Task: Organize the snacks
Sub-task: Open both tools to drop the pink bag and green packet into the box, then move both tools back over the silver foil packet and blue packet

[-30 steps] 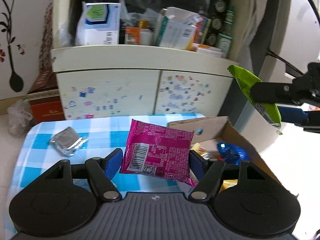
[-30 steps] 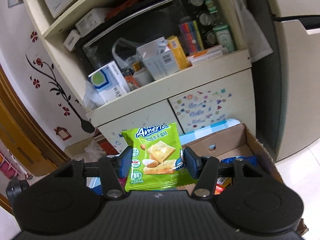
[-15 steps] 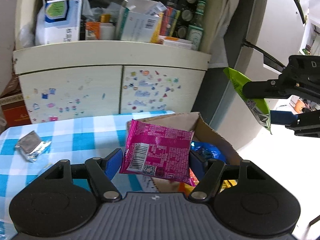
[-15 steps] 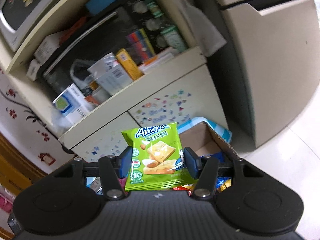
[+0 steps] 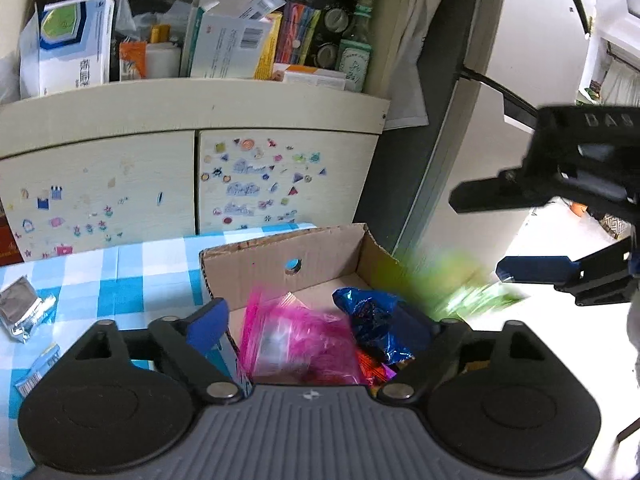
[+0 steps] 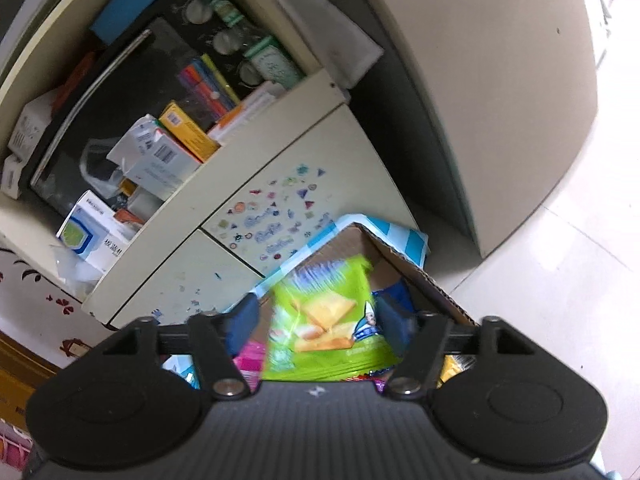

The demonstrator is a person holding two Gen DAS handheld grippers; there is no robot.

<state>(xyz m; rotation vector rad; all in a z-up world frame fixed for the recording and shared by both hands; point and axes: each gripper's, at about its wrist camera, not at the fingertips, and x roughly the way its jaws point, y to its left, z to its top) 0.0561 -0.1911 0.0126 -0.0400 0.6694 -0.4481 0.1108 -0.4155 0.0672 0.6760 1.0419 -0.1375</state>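
Both grippers' jaws have just been opening over the box (image 5: pixel 320 252). The left gripper (image 5: pixel 316 320) is spread wide, and the pink bag (image 5: pixel 296 340) falls in. The right gripper (image 6: pixel 316 320) lets go of the green bag (image 6: pixel 328 316). They should wait above the box until both bags land.

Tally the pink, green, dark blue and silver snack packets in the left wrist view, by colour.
pink packet: 1
green packet: 1, blurred
dark blue packet: 1
silver packet: 1
Total: 4
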